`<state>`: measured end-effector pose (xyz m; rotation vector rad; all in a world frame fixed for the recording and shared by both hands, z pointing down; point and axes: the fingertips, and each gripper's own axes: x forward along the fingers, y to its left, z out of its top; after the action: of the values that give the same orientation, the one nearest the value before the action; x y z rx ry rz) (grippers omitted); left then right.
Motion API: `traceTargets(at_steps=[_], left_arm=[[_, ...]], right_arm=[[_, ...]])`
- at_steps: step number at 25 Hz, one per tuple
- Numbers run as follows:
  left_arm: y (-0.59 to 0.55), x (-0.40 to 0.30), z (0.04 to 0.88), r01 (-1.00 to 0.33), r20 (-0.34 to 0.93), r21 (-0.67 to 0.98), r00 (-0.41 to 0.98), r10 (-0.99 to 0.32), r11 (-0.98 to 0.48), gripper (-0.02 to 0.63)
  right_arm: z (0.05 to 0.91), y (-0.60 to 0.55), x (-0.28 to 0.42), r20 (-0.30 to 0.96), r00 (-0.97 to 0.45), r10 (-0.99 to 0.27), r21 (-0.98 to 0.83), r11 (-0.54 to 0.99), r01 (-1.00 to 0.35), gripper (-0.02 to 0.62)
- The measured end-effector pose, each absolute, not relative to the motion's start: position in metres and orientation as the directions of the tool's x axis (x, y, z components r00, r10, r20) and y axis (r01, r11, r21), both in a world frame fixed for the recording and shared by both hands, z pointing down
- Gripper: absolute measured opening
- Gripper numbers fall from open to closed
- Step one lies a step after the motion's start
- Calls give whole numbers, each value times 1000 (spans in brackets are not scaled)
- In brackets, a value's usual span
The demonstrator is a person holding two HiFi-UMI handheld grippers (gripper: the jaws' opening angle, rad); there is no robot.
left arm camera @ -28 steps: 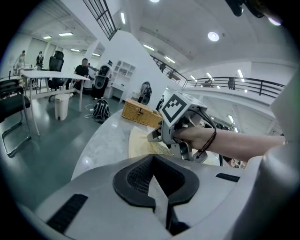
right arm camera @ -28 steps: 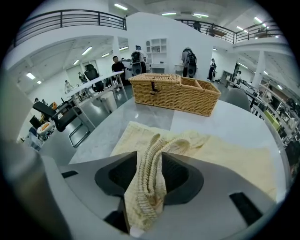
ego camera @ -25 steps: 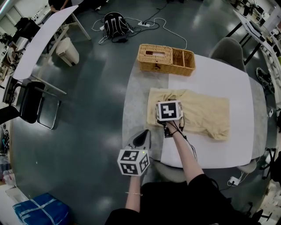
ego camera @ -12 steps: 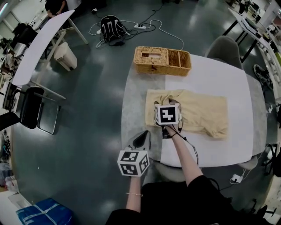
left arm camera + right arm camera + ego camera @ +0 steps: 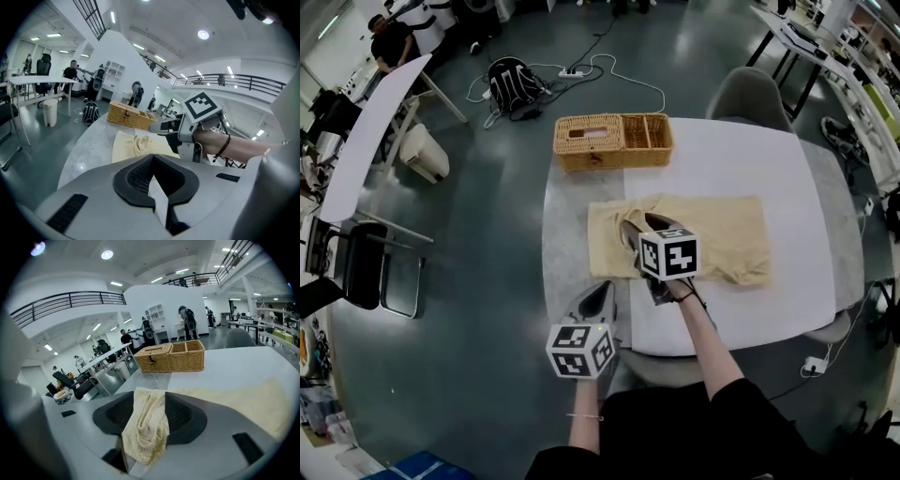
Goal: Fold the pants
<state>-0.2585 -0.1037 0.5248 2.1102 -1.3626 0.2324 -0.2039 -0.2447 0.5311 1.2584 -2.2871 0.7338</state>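
Observation:
Beige pants (image 5: 722, 230) lie spread flat across the white table (image 5: 750, 150). My right gripper (image 5: 637, 225) hangs above their left end, near the waistband. In the right gripper view a bunched fold of the pants (image 5: 145, 427) fills the gap of the right gripper (image 5: 150, 401). Its jaws have just been opening and then closing a little, and the fold stays pinched between them. The rest of the pants (image 5: 243, 404) lies flat beyond. My left gripper (image 5: 602, 289) hovers at the table's near left edge, shut and holding nothing. In its own view the left gripper (image 5: 152, 161) points toward the pants (image 5: 129, 145).
A wicker basket (image 5: 612, 141) with compartments stands at the table's far left edge, just beyond the pants. A grey chair (image 5: 748, 94) is at the far side. Black chairs (image 5: 356, 272) and another table stand on the floor to the left.
My right gripper has risen and tilted up off the pants, with a fold of cloth lifted in its jaws. My left gripper has lifted slightly.

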Motion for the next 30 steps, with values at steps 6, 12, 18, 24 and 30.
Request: traceTargets(at_steps=[6, 12, 18, 24, 30], left_arm=[[-109, -231, 514, -869, 450, 369, 477, -755, -330, 8], [-117, -203, 503, -862, 447, 348, 498, -743, -369, 8], [-126, -171, 495, -853, 442, 331, 518, -732, -404, 8], [-136, -133, 493, -837, 448, 321, 547, -707, -444, 8], [-142, -97, 501, -819, 469, 317, 574, -671, -478, 8]], right_arm=[[520, -232, -162, 536, -537, -651, -265, 474, -840, 44], [508, -221, -118, 489, -560, -669, -283, 486, -827, 17], [500, -209, -61, 457, -550, -699, -279, 475, -835, 15], [503, -207, 5, 468, -483, -740, -279, 395, -875, 14], [512, -211, 62, 490, -419, -765, -288, 312, -905, 15]])
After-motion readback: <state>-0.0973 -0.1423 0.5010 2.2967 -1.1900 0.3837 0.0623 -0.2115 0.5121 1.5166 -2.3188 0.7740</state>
